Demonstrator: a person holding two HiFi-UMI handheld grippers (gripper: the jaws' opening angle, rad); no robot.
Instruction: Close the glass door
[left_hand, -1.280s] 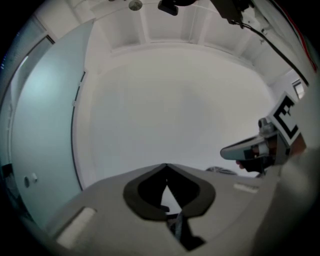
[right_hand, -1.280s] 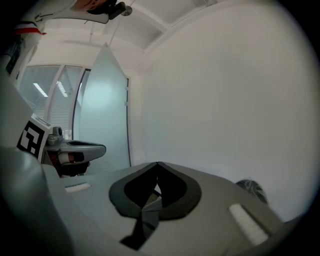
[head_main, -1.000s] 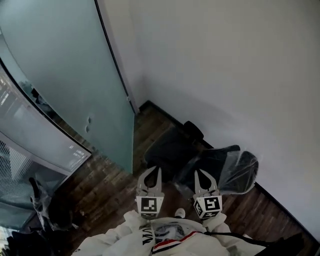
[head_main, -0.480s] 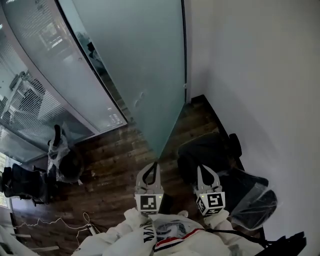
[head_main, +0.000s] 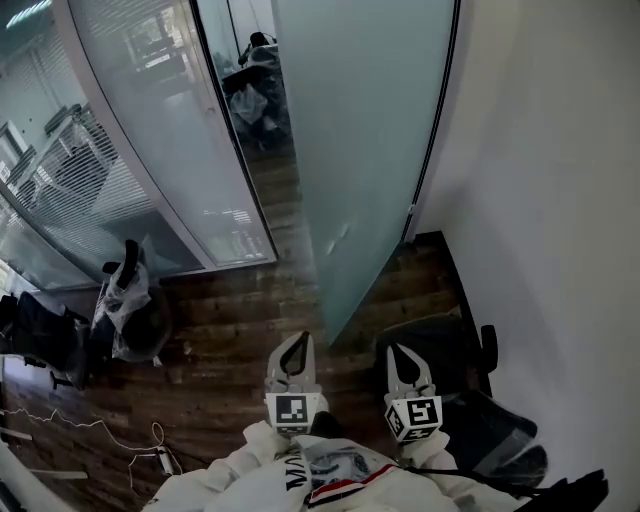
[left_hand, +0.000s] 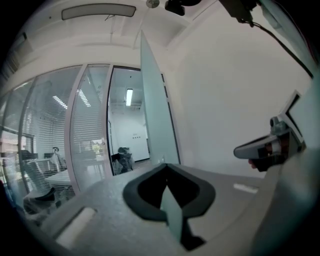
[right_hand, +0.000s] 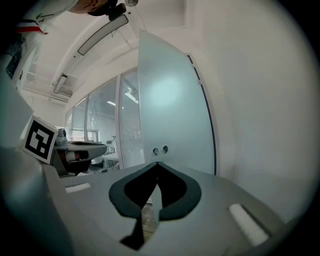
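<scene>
The frosted glass door (head_main: 370, 140) stands open, swung in against the white wall, its free edge reaching the floor just ahead of me. My left gripper (head_main: 297, 345) is shut and empty, pointing at that free edge (left_hand: 152, 115) without touching it. A little to its right, my right gripper (head_main: 399, 355) is also shut with nothing in it, and it faces the door's broad face (right_hand: 170, 105). Two small round fittings (right_hand: 160, 150) sit on the door just beyond its tips. Each gripper shows in the other's view: right gripper (left_hand: 270, 147), left gripper (right_hand: 80, 150).
A black office chair (head_main: 450, 360) stands right beside my right gripper against the white wall (head_main: 560, 200). A plastic-wrapped chair (head_main: 130, 310) and floor cables (head_main: 100, 430) lie to the left. A curved glass partition (head_main: 150, 130) flanks the doorway (head_main: 255, 100).
The view has swung round: the door went from the upper left to the centre, and the doorway and partition came into sight. Both grippers stayed shut in front of the body.
</scene>
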